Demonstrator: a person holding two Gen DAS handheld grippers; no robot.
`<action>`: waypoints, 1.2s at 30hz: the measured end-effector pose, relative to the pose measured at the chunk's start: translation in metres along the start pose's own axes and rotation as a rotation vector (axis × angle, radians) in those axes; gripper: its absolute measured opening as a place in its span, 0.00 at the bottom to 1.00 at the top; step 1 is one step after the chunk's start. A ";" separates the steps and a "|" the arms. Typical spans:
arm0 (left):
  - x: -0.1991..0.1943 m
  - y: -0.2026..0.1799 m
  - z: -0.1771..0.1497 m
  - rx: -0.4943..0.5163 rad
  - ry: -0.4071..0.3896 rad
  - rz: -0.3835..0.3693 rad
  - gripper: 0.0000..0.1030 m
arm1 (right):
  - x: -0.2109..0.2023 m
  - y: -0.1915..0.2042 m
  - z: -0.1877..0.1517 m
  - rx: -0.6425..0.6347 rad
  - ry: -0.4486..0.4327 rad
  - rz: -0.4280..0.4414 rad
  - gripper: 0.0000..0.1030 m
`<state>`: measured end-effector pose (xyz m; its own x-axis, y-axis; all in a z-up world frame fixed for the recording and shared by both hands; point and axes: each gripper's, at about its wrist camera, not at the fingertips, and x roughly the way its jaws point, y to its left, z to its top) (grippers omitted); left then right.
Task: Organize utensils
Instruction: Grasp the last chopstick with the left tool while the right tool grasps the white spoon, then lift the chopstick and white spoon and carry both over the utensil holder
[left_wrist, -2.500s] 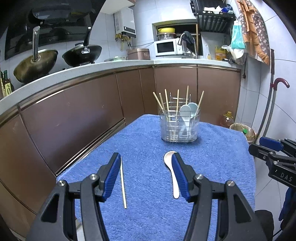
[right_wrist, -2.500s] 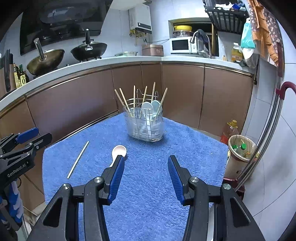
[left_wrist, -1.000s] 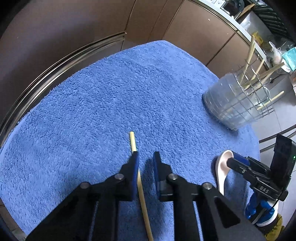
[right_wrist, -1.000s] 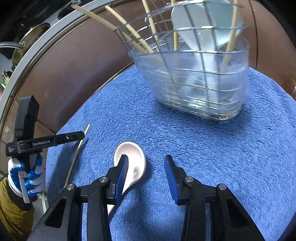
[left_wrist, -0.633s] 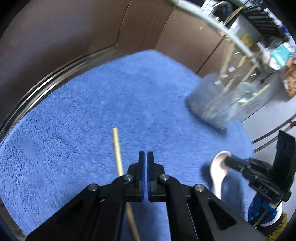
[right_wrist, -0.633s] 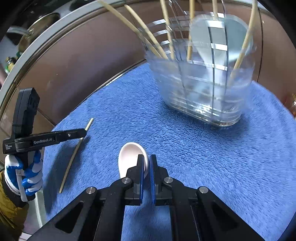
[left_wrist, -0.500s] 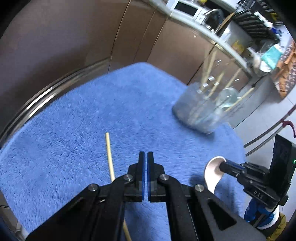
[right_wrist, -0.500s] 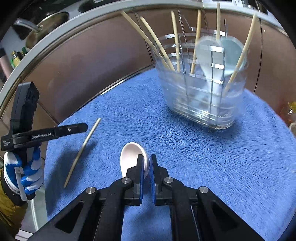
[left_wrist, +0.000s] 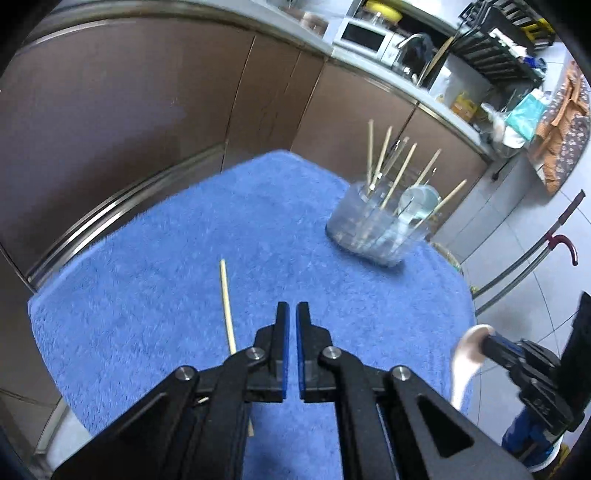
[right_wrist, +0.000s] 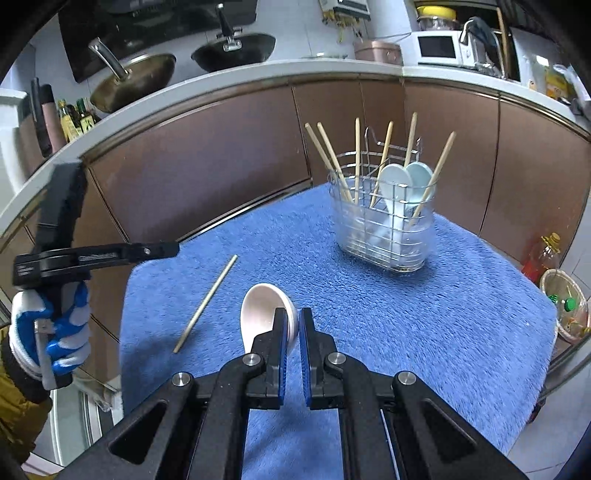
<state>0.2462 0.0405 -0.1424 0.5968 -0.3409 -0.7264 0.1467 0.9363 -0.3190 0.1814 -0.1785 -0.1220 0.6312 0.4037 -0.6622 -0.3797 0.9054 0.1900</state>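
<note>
Blue terry towel (right_wrist: 406, 332) covers the table, with brown cabinet fronts (right_wrist: 221, 155) behind its far edges. Utensil holder (right_wrist: 384, 236), a wire basket with a clear liner, stands upright near the far right corner of the towel. It contains several wooden chopsticks (right_wrist: 334, 158) leaning outward and two pale spoons (right_wrist: 397, 181), bowls up. One loose chopstick (right_wrist: 207, 302) lies flat on the towel near its left edge, slanting from the near left toward the far right, well apart from the holder. Left gripper (left_wrist: 290, 310): jaws closed to a thin slit with nothing between them. It is carried by a hand in a blue-and-white glove (right_wrist: 55, 332) and sits above the left edge of the towel. In the right wrist view its tip is clear of the loose chopstick, not touching it. Right gripper (right_wrist: 293, 314): jaws narrow, pinching the right rim of the bowl of a white spoon (right_wrist: 260, 310). The spoon is off the towel, above its near-middle part. In the left wrist view the spoon handle hangs down below the gripper tip. That view is slightly motion-blurred, so the contact detail there is unclear.
</note>
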 end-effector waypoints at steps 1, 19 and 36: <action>0.006 0.004 0.000 -0.013 0.020 0.018 0.04 | -0.003 0.000 -0.003 0.004 -0.004 0.000 0.06; 0.108 0.054 0.028 -0.106 0.212 0.145 0.19 | 0.008 -0.034 -0.013 0.084 0.018 -0.017 0.06; 0.066 0.026 0.020 -0.047 0.030 0.044 0.04 | -0.007 -0.042 -0.006 0.084 -0.017 -0.043 0.07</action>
<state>0.3053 0.0442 -0.1862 0.5782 -0.3028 -0.7577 0.0836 0.9457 -0.3142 0.1888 -0.2196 -0.1298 0.6573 0.3657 -0.6589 -0.2947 0.9295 0.2219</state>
